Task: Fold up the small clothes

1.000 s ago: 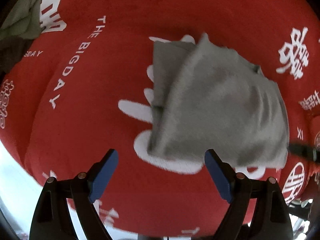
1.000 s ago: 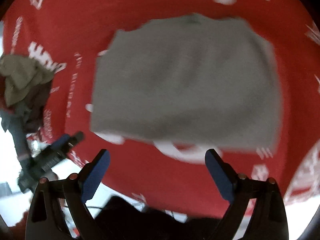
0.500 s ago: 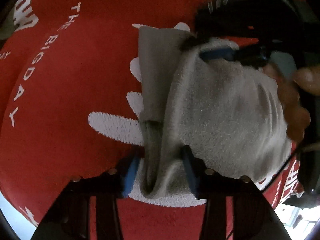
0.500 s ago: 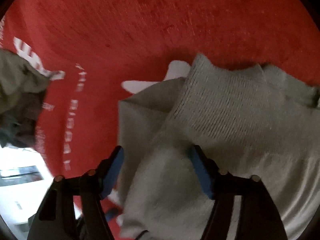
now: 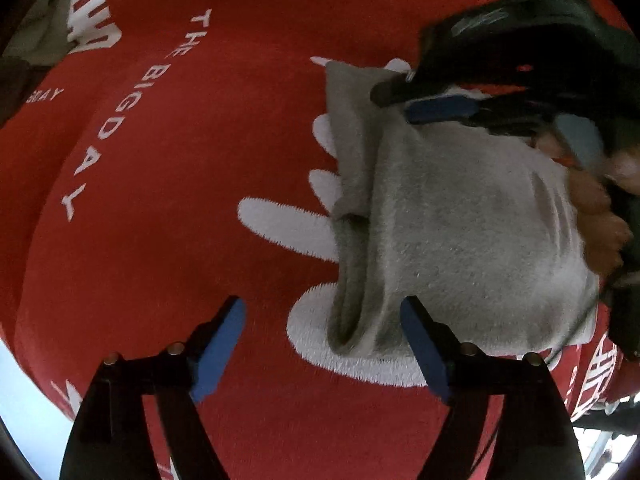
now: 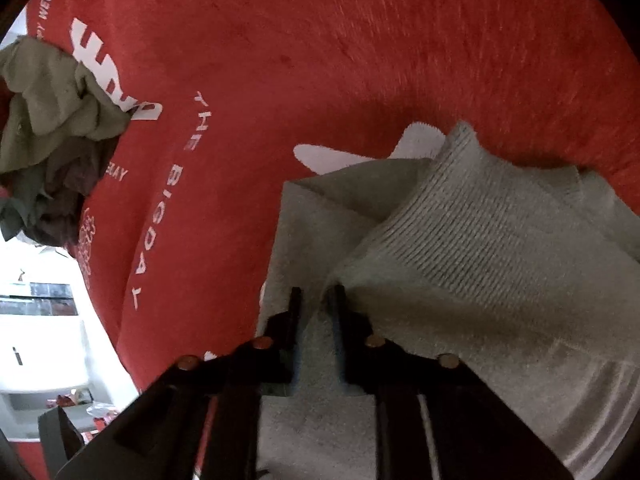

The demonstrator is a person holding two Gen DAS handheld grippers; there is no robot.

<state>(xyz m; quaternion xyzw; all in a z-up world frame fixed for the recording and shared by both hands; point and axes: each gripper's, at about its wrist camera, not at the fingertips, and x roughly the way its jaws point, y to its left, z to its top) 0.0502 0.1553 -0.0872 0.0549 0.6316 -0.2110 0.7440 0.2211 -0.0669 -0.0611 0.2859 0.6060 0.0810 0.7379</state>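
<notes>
While the left gripper (image 5: pixel 322 344) stands wide, jaws just opened, its blue pads (image 5: pixel 218 344) press on nothing. The near corner of the grey garment (image 5: pixel 460 240) lies between them, hard by the right-hand pad (touching or not, can't tell). The right gripper (image 6: pixel 316 304) is narrow, with only a slim gap, though its jaws have just been opening a little. Grey fabric sits in and behind that gap, and I can't tell whether it's pinched.

The garment is partly folded and lies on top of the white print (image 5: pixel 280 220) of the red cloth (image 5: pixel 180 240), covering the print's right part. Its doubled edge runs along the print side.

Risks, as I judge them:
- If the right fingers hold only the top layer, lifting would peel the fold open.
- If the left pads close where they are, they could catch the red cloth with the corner, or bunch the edge.

View differences:
- The left wrist view shows a person's hand (image 5: pixel 596 216) on the right gripper, at the garment's side away from the print. The right view doesn't.
- The right wrist view shows the ribbed top flap and a crumpled clothes pile (image 6: pixel 52 140) well apart from the print. That pile sits only at the frame edge in the left view.
</notes>
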